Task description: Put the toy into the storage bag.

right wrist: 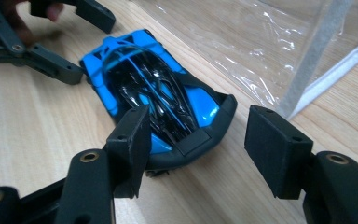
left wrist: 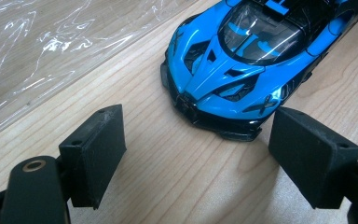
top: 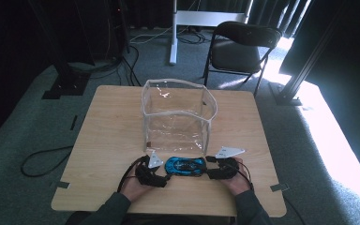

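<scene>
I see the blue and black toy sports car (top: 184,166) low in the middle of the high view, on the wooden tabletop (top: 108,136). My left tool (left wrist: 193,154) faces its nose, jaws apart. My right tool (right wrist: 193,149) stands apart around its tail. Above, the clear plastic bag (top: 178,115) stands open, nothing visible inside.

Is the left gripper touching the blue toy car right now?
Apart. In the left gripper view, bare wood shows between the left gripper and the blue toy car.
</scene>
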The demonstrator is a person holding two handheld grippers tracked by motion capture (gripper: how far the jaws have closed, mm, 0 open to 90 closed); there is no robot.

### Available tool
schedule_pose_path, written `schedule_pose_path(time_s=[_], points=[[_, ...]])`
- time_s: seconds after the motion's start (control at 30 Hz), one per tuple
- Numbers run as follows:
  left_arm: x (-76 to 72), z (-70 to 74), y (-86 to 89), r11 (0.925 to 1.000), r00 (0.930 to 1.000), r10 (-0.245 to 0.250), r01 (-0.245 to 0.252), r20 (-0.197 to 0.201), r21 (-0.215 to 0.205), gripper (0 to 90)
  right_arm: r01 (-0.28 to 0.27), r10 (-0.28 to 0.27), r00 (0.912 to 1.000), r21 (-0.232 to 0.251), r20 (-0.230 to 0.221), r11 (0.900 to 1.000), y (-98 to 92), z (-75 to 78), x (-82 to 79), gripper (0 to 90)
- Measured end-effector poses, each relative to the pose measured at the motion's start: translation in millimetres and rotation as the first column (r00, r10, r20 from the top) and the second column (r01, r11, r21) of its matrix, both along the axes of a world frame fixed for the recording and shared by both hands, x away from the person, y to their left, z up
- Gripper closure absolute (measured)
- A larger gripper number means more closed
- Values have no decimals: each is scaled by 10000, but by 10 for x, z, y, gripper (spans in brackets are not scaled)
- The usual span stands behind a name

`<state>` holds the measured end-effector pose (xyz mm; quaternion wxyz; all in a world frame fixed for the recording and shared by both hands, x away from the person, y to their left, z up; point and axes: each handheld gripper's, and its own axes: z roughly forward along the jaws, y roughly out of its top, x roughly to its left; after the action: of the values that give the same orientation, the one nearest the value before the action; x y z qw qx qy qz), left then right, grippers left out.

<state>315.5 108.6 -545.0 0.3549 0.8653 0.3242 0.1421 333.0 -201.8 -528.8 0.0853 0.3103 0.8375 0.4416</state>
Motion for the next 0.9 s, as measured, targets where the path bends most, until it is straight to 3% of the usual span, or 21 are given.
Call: schedule_pose_path(time_s=[0.17,0.33,0.43,0.6,0.9], points=[[4,1,6,10000,10000,-51,51,-16,-3,192,-190,190,9998,57,-57,9998,-15,49,17,380],[7,0,5,10000,10000,-64,64,-9,-11,191,-793,802,9955,-203,510,9966,-8,133,-6,225],[9,-2,4,10000,10000,-58,58,4,-19,190,-1358,1420,9875,-878,690,9868,51,150,-26,129],[10,-2,2,10000,10000,-61,61,16,-11,189,-1644,1772,9815,-1533,732,9744,124,74,24,105],[12,-4,-6,10000,10000,-56,56,20,-18,186,-2007,2123,9751,-1517,643,9678,146,-22,156,105]])
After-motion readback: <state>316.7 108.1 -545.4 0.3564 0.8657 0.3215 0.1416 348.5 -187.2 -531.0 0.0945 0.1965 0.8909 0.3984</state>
